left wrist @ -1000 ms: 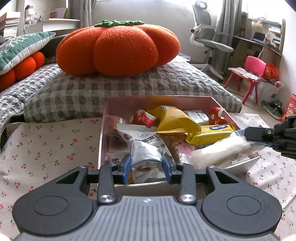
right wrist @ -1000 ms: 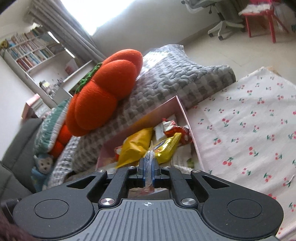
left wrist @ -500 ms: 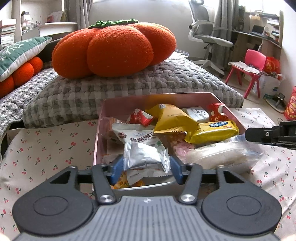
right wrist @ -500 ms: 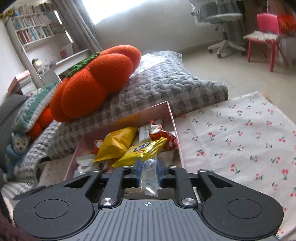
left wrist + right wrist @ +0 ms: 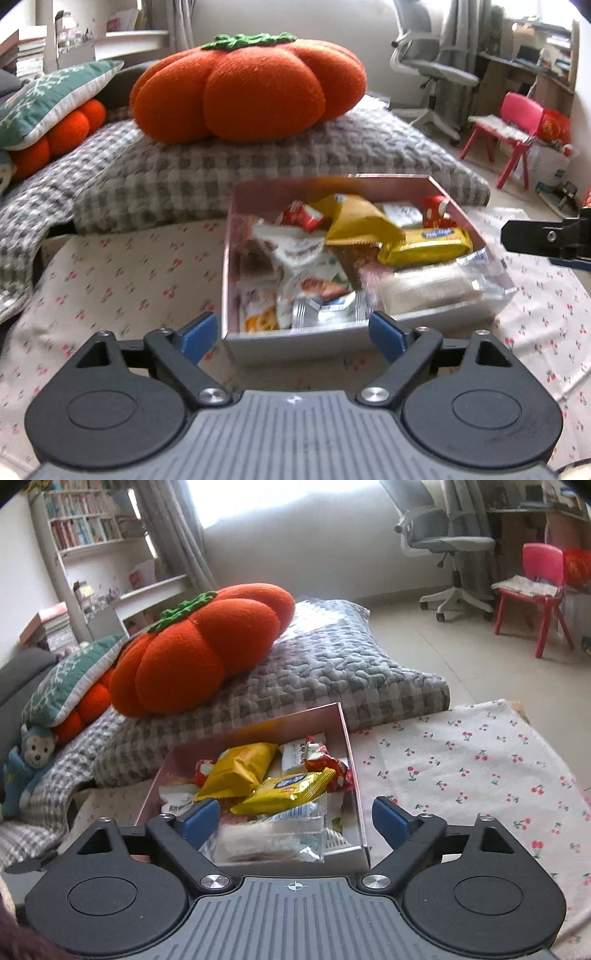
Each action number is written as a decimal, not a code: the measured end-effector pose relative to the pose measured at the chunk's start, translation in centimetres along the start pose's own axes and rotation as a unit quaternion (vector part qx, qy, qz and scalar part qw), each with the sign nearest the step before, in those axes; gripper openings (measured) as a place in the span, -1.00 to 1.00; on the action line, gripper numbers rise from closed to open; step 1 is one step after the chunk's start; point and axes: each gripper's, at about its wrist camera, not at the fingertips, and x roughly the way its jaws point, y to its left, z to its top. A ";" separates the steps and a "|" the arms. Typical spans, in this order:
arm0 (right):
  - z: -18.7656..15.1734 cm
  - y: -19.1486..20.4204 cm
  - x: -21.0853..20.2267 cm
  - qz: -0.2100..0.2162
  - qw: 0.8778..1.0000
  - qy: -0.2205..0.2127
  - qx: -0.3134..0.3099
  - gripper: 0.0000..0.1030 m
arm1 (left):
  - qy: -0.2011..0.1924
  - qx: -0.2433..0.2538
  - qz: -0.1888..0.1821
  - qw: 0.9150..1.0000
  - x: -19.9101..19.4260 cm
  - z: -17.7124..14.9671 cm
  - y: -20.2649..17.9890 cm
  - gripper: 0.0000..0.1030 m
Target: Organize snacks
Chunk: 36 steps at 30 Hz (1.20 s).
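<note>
Standing wide apart, the blue-tipped fingers of the left gripper (image 5: 291,332) hold nothing; they hang just in front of the near wall of the pink box (image 5: 295,341), which rests on the cherry-print cloth (image 5: 122,273). Just beyond these fingers, inside the box, lies a silver-and-white packet (image 5: 317,291), a little blurred. To the right of it lies a clear wrapper with a white snack (image 5: 428,291), and behind that a yellow bar packet (image 5: 428,245) and a larger yellow bag (image 5: 354,223).

The right gripper (image 5: 295,818) is also spread fully, with empty fingers. It hangs over the near end of the box (image 5: 360,812), and the clear wrapper (image 5: 269,836) lies directly between and below its fingers, apart from both. Farther in are the yellow bar packet (image 5: 291,788) and the yellow bag (image 5: 240,770), with small red packets (image 5: 328,770) to the right. Beyond the box, a grey checked quilt (image 5: 332,679) carries an orange pumpkin cushion (image 5: 199,653).
</note>
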 end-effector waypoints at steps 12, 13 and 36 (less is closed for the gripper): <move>0.2 2.2 -4.8 -0.047 0.997 0.034 -0.054 0.88 | 0.048 -0.033 0.021 0.998 -5.4 -0.5 -0.5 0.92; 0.2 2.4 -5.3 -0.054 0.996 0.039 -0.060 0.90 | 0.047 -0.029 0.027 0.998 -5.7 -0.5 -0.7 0.93; -2.9 3.6 -7.7 -0.095 0.988 0.070 -0.102 0.96 | 0.080 -0.076 0.061 0.992 -8.2 -1.8 -0.3 0.99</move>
